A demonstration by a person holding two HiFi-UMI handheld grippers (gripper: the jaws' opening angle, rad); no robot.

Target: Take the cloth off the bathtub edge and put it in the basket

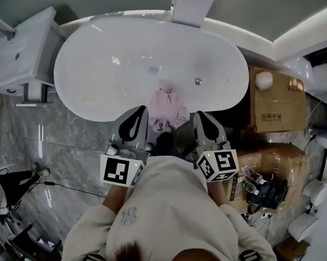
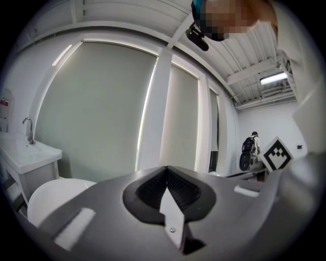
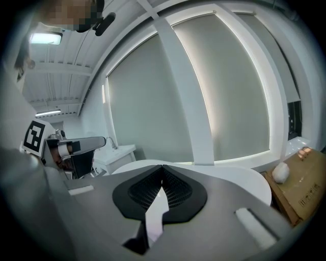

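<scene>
Our left gripper and right gripper both clenched, gripping nothing
We hold them just either side of the pink cloth — it drapes, bunched, over the near rim of the white bathtub. Grey marble floor lies below, a sink to our left, cardboard boxes to our right

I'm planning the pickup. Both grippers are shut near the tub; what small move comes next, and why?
Probably open the right gripper and lower it onto the pink cloth, which drapes over the near rim of the bathtub between both grippers. Its jaws are together and empty, as on the left gripper.
</scene>
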